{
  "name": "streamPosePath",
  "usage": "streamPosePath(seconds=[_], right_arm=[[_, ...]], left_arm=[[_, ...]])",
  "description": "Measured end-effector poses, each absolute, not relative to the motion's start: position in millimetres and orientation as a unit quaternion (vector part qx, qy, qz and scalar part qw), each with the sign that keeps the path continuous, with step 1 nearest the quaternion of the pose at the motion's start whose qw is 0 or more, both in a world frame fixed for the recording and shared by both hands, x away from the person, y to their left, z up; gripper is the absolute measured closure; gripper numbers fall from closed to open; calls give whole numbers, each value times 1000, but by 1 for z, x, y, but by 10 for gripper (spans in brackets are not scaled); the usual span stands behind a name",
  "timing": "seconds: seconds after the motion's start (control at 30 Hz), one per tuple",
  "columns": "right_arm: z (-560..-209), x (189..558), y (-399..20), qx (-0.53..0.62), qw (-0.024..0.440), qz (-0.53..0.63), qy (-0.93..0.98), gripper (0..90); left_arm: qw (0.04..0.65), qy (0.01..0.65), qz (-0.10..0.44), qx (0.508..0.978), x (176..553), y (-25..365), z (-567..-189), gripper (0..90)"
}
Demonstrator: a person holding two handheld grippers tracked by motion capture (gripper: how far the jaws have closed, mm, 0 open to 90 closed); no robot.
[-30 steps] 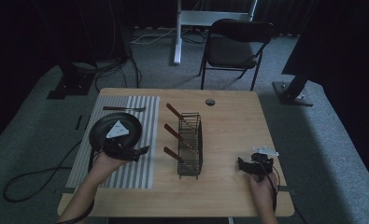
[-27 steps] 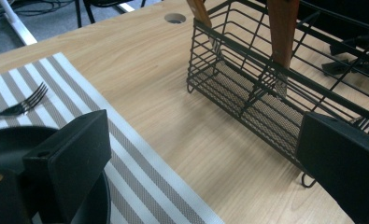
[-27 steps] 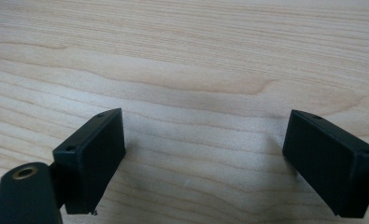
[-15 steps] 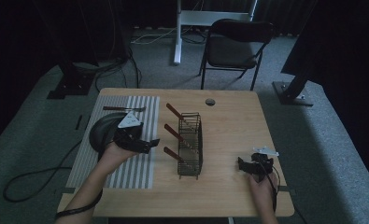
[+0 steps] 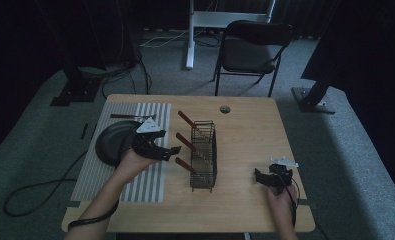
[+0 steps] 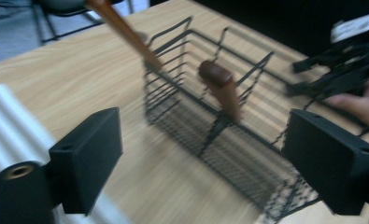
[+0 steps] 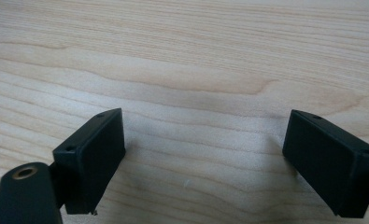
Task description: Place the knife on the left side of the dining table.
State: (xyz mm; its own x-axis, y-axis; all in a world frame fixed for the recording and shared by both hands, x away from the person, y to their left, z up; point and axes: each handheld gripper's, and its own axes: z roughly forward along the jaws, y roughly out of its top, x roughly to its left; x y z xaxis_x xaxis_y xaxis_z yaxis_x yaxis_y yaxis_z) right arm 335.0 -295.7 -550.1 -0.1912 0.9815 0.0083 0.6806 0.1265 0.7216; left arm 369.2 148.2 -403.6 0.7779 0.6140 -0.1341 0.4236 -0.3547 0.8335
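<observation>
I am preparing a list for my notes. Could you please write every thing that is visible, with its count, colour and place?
wire basket: 1, black, middle of the table
wooden handles: 3, reddish brown, sticking out of the basket toward the mat
plate: 1, black, on the striped mat
striped mat: 1, grey and white, left part of the table
utensil: 1, dark handle, far end of the mat
table: 1, light wood
round cap: 1, dark, far edge of the table
folding chair: 1, black, behind the table
left gripper: black, open, empty, its jaws have just been closing, near the handles
right gripper: black, open, empty, on the table's near right
</observation>
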Motion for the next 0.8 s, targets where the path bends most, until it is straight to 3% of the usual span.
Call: streamPosePath(seconds=[0.1,0.27,0.33,0.53,0.63,0.67,0.8], right_arm=[[-550,335,-296,586,247,305,709,120],[-550,335,-296,586,247,305,709,120],[-550,335,-296,586,247,305,709,120],[-550,335,-296,586,247,305,709,120],[-550,335,-296,586,247,306,709,120],[-550,335,-296,586,247,305,709,120],[-550,335,-296,586,247,306,709,120]], left_arm=[[465,315,101,821,370,144,-405,184],[458,327,97,821,373,139,-408,358],[461,328,92,820,373,137,-409,369],[476,318,70,817,374,131,-411,521],[476,318,70,817,374,131,-411,522],[482,337,45,807,378,128,-413,574],[484,343,44,804,378,129,-414,672]])
